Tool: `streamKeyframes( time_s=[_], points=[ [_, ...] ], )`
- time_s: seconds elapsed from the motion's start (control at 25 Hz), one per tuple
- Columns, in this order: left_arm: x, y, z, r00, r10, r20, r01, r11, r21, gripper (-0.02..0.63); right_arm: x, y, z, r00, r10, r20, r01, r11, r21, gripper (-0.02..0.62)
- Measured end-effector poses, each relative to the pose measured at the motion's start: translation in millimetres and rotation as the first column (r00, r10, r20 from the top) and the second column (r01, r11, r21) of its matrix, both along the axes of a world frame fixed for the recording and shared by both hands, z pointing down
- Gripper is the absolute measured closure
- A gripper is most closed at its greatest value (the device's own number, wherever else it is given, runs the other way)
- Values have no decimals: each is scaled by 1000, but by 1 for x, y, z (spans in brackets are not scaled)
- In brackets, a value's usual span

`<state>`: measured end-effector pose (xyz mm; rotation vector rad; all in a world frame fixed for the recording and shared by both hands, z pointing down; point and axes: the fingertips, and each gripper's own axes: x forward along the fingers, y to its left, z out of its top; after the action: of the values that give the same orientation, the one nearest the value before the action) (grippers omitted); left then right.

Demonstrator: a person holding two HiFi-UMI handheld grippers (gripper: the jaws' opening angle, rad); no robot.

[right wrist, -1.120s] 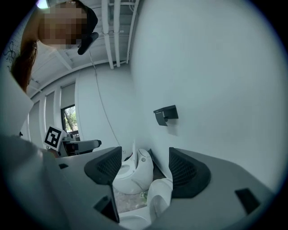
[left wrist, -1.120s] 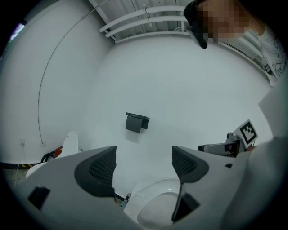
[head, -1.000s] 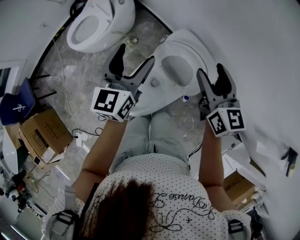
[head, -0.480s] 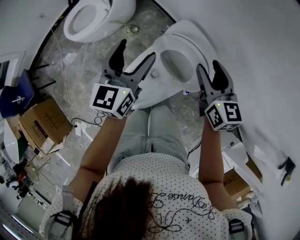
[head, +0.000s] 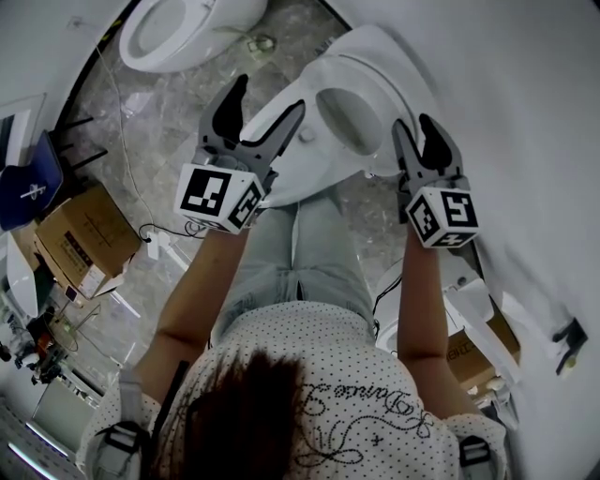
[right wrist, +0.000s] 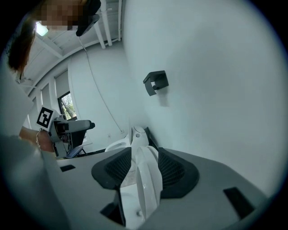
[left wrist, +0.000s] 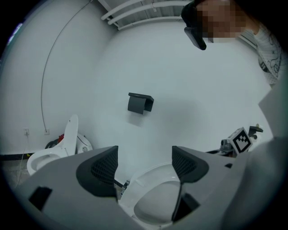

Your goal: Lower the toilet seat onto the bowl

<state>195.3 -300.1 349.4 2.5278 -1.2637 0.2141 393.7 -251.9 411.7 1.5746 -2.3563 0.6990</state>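
Note:
The white toilet (head: 309, 150) stands against the wall with its toilet seat (head: 352, 103) raised. In the right gripper view the seat's edge (right wrist: 147, 179) stands upright between the jaws. My right gripper (head: 417, 131) has just been closing, and its dark pads (right wrist: 173, 173) now lie against both sides of that edge. My left gripper (head: 267, 101) hovers open over the left side of the bowl with nothing between its fingers. In the left gripper view the seat's white ring (left wrist: 153, 200) shows low down behind the spread jaws.
A second toilet (head: 178, 28) stands at the upper left with its lid up. Cardboard boxes (head: 80, 239) and cables lie on the marbled floor at the left, and another box (head: 478, 352) sits at the right. A black holder (left wrist: 140, 103) hangs on the wall.
Both grippers have sunk toward the toilet. The right jaws have narrowed around the raised seat's edge. The left jaws stay wide.

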Motion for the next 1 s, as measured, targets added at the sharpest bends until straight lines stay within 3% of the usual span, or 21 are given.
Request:
streamKeyframes(
  time_s=[0.44, 1.0],
  points=[
    [0, 5, 5, 1000, -11, 15, 11, 1000, -4, 247, 11, 2, 38, 1000, 9, -27, -11, 998, -69, 492],
    [-16, 19, -6, 998, -57, 3, 57, 998, 4, 253, 9, 3, 36, 999, -29, -41, 26, 996, -82, 495]
  ],
)
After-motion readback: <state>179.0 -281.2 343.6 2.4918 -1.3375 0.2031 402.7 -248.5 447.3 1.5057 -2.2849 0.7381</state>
